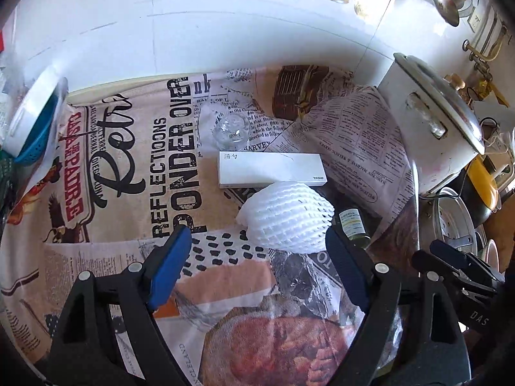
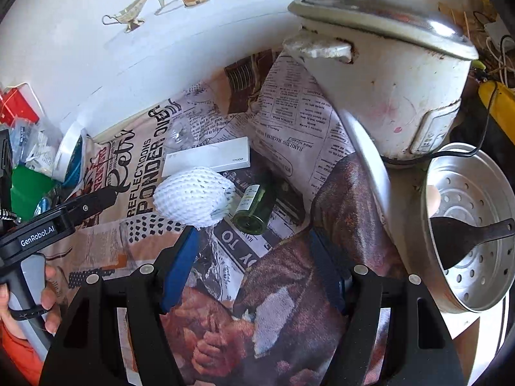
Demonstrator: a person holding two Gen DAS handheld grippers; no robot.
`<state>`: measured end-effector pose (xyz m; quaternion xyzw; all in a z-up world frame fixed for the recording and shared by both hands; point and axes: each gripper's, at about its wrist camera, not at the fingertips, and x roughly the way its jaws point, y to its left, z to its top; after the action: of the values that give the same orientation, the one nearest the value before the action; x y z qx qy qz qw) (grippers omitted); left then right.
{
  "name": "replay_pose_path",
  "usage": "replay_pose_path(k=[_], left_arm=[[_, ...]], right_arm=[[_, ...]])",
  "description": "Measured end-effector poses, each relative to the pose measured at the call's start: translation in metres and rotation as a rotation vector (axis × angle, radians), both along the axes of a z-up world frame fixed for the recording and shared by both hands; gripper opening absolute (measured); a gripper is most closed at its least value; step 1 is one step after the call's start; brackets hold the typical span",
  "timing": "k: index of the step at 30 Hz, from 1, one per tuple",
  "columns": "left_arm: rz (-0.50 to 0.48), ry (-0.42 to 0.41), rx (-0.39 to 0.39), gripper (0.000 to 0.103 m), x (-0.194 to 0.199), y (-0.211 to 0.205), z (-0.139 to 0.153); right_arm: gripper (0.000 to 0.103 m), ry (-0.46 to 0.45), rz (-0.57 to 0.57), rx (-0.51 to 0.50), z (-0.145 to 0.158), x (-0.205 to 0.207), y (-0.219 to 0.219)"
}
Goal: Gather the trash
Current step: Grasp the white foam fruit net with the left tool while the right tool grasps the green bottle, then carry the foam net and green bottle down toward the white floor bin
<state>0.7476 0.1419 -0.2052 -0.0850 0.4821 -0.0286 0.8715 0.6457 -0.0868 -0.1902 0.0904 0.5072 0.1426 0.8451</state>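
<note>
Both tongs, left tongs (image 1: 257, 241) and right tongs (image 2: 254, 241), sit wide and empty, so I'd grab the squishy foam net (image 1: 286, 217) lying just in front of the white box (image 1: 272, 169), pinching gently across its middle.

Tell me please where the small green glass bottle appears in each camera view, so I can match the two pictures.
Left wrist view: the green bottle lies low right of centre, partly hidden behind the white foam net.
Right wrist view: the green bottle lies near the centre, right of the foam net.
Shared landmark: the long white box just beyond the net.
</note>
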Motion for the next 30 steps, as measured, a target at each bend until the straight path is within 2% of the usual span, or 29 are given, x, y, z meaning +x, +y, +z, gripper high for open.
replay_pose_path(k=[5,7,12,14,15,16,18,19,22,25,30], left_arm=[[-0.041,0.074,-0.029,0.075,0.037,0.001,-0.038],[-0.063,0.119,-0.031,0.067,0.049,-0.001,-0.055],[-0.084,0.148,-0.086,0.063,0.06,-0.005,-0.076],[-0.094,0.153,-0.1,0.059,0.062,-0.009,-0.08],[-0.104,0.158,-0.11,0.053,0.062,-0.012,-0.082],[-0.112,0.162,-0.122,0.047,0.062,-0.013,-0.083],[-0.113,0.155,-0.125,0.045,0.061,-0.016,-0.083],[-0.114,0.151,-0.127,0.04,0.061,-0.017,-0.083],[-0.112,0.155,-0.146,0.031,0.061,-0.016,-0.083],[-0.102,0.148,-0.131,0.026,0.059,-0.016,-0.079],[-0.078,0.096,-0.084,0.023,0.043,-0.019,-0.055]], right_arm=[[0.067,0.051,-0.041,0.003,-0.028,0.031,0.014],[0.067,0.079,-0.059,0.008,-0.042,0.043,0.017],[0.059,0.148,-0.079,0.008,-0.07,0.062,0.021],[0.053,0.163,-0.079,-0.003,-0.077,0.064,0.021],[0.052,0.17,-0.078,-0.007,-0.08,0.065,0.021],[0.048,0.176,-0.076,-0.009,-0.082,0.065,0.021],[0.04,0.178,-0.07,-0.014,-0.083,0.061,0.02],[0.039,0.182,-0.063,-0.017,-0.084,0.061,0.019],[0.039,0.196,-0.027,-0.025,-0.091,0.06,0.021],[0.039,0.199,-0.009,-0.036,-0.094,0.057,0.022],[0.039,0.14,0.009,-0.025,-0.075,0.044,0.017]])
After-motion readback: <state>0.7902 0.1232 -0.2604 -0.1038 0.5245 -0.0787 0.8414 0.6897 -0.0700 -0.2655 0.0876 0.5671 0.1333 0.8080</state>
